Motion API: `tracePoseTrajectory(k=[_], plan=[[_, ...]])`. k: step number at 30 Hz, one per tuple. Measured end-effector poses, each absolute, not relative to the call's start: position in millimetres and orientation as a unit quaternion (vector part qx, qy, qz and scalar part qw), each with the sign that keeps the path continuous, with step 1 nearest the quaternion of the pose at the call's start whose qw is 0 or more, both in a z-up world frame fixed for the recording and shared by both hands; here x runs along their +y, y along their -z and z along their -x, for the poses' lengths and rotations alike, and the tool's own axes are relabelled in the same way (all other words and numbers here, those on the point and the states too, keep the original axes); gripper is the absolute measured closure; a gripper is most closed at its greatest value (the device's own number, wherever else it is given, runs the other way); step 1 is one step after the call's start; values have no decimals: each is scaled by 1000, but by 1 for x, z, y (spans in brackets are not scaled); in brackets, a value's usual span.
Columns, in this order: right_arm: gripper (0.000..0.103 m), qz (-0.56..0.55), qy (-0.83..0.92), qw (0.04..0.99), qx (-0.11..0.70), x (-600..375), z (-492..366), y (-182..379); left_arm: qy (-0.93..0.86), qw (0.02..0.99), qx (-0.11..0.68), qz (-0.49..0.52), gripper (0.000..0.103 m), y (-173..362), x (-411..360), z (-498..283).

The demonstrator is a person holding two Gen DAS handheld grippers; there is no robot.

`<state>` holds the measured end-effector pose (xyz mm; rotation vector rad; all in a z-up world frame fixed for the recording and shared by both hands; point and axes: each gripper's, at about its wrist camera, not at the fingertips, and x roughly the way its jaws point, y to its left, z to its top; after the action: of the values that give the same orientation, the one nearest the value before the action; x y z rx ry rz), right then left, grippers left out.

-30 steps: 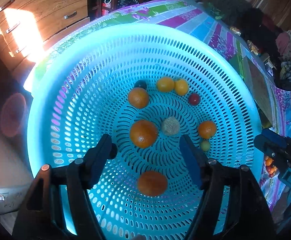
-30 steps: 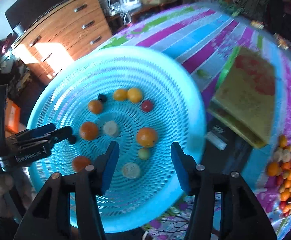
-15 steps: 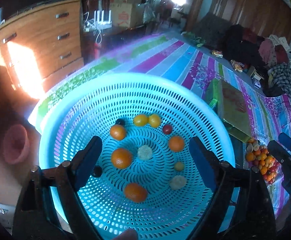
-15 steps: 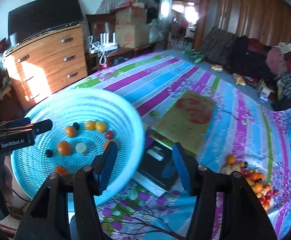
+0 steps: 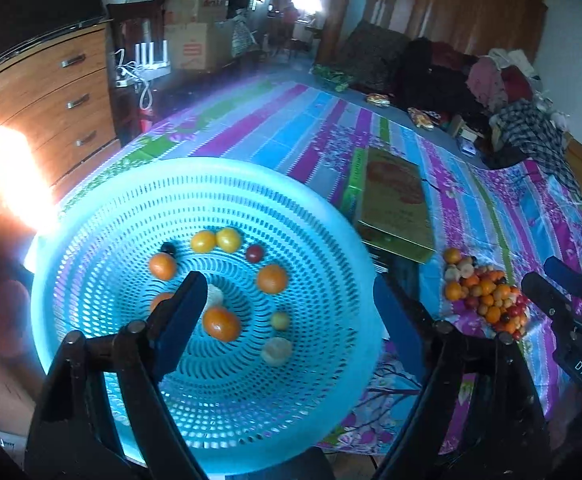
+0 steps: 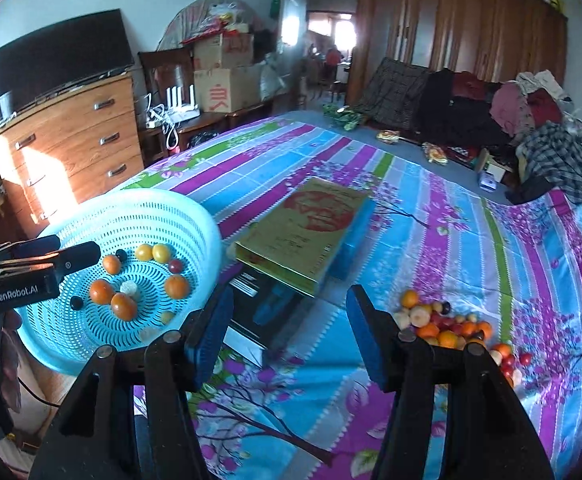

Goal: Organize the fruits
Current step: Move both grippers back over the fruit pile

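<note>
A round light-blue perforated basket [image 5: 323,236] sits at the bed's near left corner and holds several small fruits: oranges, yellow ones, a red one and pale ones. It also shows in the right wrist view [image 6: 195,216]. A pile of small mixed fruit [image 5: 485,296] lies on the striped sheet to the right, also in the right wrist view [image 6: 455,326]. My left gripper [image 5: 287,328] is open and empty above the basket's near side. My right gripper [image 6: 289,330] is open and empty above the sheet between basket and pile.
A flat yellow-green box [image 6: 307,224] lies on a dark box between basket and fruit pile. A wooden dresser [image 6: 67,148] stands left of the bed. Clothes [image 6: 531,136] are heaped at the bed's far right. The bed edge runs just below the basket.
Both grippers have pulled back and up from the basket. The right one has swung right, so the fruit pile and sheet now fill its view. Both stay open and empty.
</note>
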<state>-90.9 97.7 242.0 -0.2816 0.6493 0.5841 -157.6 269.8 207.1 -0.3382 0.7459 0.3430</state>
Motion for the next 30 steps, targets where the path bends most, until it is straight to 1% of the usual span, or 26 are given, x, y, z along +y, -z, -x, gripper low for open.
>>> tracePoseTrajectory(k=[4,12,16,18,19,21,23,30], plan=[[40,122,-265,902,319,56,99,-230,-151,908,358,160,20,-210,253,157],[40,94,-223,899,365,-33,121,-190,-125,908,355,184,18,-214,220,159],[40,86,-212,901,369,-65,135,-184,-75,900,356,239,18,-212,208,160],[40,81,-211,901,370,-76,141,-181,-39,888,356,289,14,-206,207,160],[38,80,-212,901,371,-81,144,-181,-26,880,357,313,14,-203,207,160],[28,75,-210,903,367,-91,149,-182,-14,871,358,337,13,-199,204,157],[21,71,-209,907,359,-98,154,-185,-11,869,362,338,13,-198,199,154],[20,73,-196,911,355,-112,160,-183,0,878,369,306,13,-198,175,144]])
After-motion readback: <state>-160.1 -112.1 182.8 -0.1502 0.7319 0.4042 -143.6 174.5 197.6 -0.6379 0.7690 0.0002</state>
